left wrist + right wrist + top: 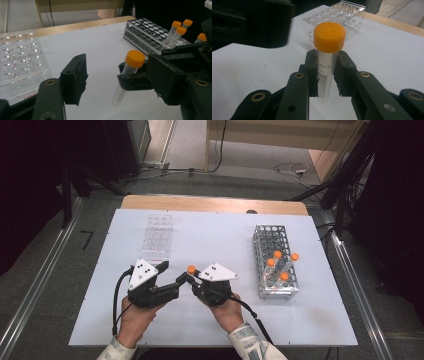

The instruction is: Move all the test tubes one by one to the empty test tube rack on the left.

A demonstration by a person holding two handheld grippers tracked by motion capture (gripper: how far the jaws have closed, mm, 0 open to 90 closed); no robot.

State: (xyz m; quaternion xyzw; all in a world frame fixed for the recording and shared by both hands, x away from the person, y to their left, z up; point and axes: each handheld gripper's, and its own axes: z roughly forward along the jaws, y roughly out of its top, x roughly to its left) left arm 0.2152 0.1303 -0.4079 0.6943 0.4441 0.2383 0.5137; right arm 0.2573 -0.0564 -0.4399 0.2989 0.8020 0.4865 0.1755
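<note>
You have one orange-capped tube (327,62) out of the metal rack (260,251) and held upright in your right hand-held gripper (190,281), whose jaws are closed on the tube's body just under the cap. In the high view that tube sits near the middle of the tabletop (215,235), at about 9 o'clock from the rack and at about 4 o'clock from the clear plastic rack (159,236).

Your left hand-held gripper (102,75) faces the tube from the side. Its jaws stand partly apart and press on nothing; the tube is not between them in the left gripper view, where it stands just beyond the far jaw, inside the other gripper's fingers. So the hand-over or cap grip, whichever you intend, looks not yet made.

As for progress: four orange-capped tubes (280,266) stand in the near end of the metal rack, at about 3 o'clock from your hands, and the clear rack looks empty as far as its glare lets you tell. If the tubes are meant for the clear rack, you are at the first one, with nearly all the work left.

The tube itself is a slim, clear plastic cylinder with a smooth, flat-topped orange screw cap wider than the body. Printed lettering runs along the wall, partly covered by the jaws. It looks empty, though the lower end is blurred.
</note>
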